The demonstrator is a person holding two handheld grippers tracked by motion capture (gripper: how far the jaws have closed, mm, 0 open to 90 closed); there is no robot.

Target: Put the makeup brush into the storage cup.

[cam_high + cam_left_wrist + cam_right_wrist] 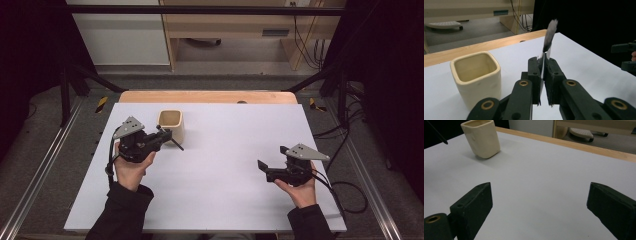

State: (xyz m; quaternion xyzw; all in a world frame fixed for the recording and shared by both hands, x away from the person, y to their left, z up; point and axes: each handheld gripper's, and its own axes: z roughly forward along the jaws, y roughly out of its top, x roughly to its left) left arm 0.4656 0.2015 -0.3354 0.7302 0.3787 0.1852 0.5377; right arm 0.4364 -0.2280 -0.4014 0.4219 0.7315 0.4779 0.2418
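Observation:
A cream square cup (171,124) stands upright at the back left of the white tabletop (220,200); its inside looks empty (475,65). My left gripper (167,136) hovers just in front of the cup, shut on a slim brush (547,47) with a silver ferrule and a pale bristle tip. The brush's dark shaft (177,144) sticks out to the right of the jaws. My right gripper (272,157) is held at the right side of the table, open and with nothing in it (540,188). From there the cup (482,138) stands far off to the left.
A wooden strip (207,96) runs along the table's far edge. Beyond it are the floor, wooden furniture (225,25) and hanging cables (305,45). Black frame posts stand at both sides. A cable (350,195) trails off the right gripper past the table's right edge.

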